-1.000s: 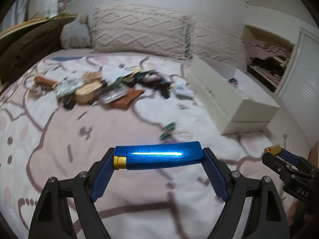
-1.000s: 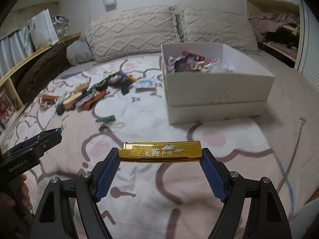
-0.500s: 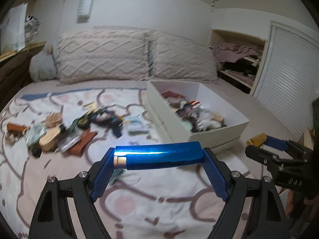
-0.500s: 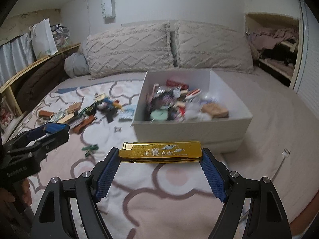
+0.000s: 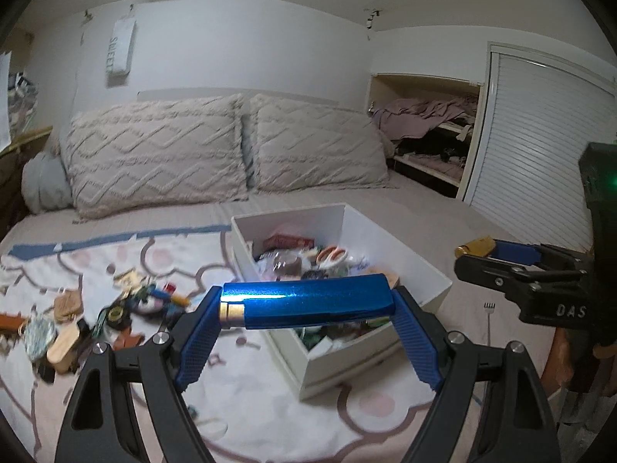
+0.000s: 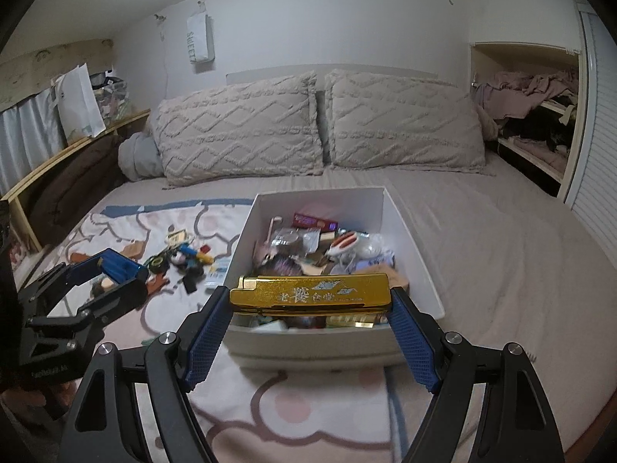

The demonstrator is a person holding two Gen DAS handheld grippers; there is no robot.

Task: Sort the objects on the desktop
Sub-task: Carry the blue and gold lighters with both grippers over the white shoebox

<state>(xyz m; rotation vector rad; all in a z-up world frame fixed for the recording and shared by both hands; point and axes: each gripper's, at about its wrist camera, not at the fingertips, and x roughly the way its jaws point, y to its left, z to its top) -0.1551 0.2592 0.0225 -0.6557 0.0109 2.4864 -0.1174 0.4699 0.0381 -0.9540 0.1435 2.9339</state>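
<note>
My left gripper (image 5: 306, 308) is shut on a shiny blue case (image 5: 308, 301) with a gold end, held crosswise between its blue pads above the near left corner of the white box (image 5: 424, 266). My right gripper (image 6: 310, 303) is shut on a gold case (image 6: 310, 293) with white lettering, held crosswise over the white box's (image 6: 420, 247) near wall. The box on the bed holds several small items. Each gripper shows in the other's view: the right gripper (image 5: 478, 249) at the right edge, the left gripper (image 6: 123, 270) at the left.
A pile of small objects (image 5: 115, 312) lies on the patterned blanket (image 5: 270, 397) left of the box. Two textured pillows (image 6: 320, 123) stand at the headboard. An open closet with clothes (image 5: 428, 131) and a slatted door are at the right. A wooden shelf (image 6: 65, 150) runs along the left.
Both grippers rose and moved forward toward the white box, each still gripping its case. The left view swung right, so the box now lies under the blue case.
</note>
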